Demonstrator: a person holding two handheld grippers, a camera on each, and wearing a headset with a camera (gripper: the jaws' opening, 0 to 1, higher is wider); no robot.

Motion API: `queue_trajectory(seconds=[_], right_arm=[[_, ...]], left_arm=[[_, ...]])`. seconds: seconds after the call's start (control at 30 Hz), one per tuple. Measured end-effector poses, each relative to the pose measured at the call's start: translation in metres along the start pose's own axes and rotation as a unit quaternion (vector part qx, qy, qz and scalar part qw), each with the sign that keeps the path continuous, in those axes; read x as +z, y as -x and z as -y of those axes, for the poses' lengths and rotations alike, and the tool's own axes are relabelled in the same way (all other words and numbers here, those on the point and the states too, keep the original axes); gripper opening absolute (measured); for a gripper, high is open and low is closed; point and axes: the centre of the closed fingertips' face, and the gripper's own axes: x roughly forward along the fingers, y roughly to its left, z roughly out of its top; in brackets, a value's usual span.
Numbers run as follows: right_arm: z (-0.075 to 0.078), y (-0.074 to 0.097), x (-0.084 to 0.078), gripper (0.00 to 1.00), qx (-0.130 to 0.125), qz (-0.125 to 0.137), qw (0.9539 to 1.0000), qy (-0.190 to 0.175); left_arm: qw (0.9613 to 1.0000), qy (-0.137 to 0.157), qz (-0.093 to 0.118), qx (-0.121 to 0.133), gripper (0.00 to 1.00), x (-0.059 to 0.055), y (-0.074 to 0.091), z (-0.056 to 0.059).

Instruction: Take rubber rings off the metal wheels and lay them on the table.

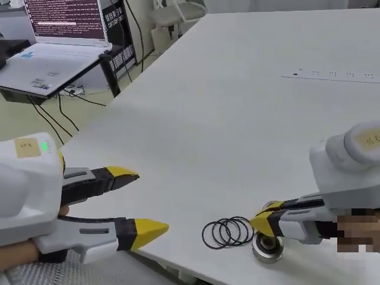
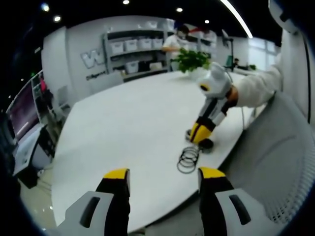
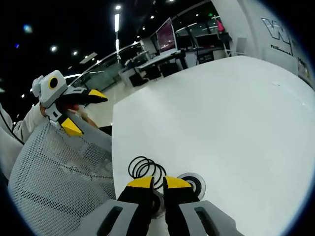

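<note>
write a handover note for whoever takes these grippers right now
Left gripper: open, empty, by the near edge of the table, away from the work.
Right gripper: jaws nearly together, tips down at a metal wheel; cannot tell if they pinch a ring.
Rubber rings: several overlapping loops flat on the table beside that wheel.
Second wheel sits just beside the right jaws.
Done: those rings are off. Left: check both wheels, strip any remaining rings, lay them down.
</note>
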Motion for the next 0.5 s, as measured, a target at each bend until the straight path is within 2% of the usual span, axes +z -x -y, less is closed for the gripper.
queue_trajectory(seconds=[0.23, 0.5], right_arm=[[0.002, 0.017, 0.008, 0.05, -0.005, 0.027, 0.9996, -0.011], [0.001, 0.038, 0.013, 0.16, -0.014, 0.056, 0.9983, -0.009]], left_arm=[[1.0, -0.001, 0.001, -0.003, 0.57, 0.0, 0.0, 0.001], [0.9999, 0.0, 0.0, -0.014, 0.6, 0.0, -0.001, 0.005]])
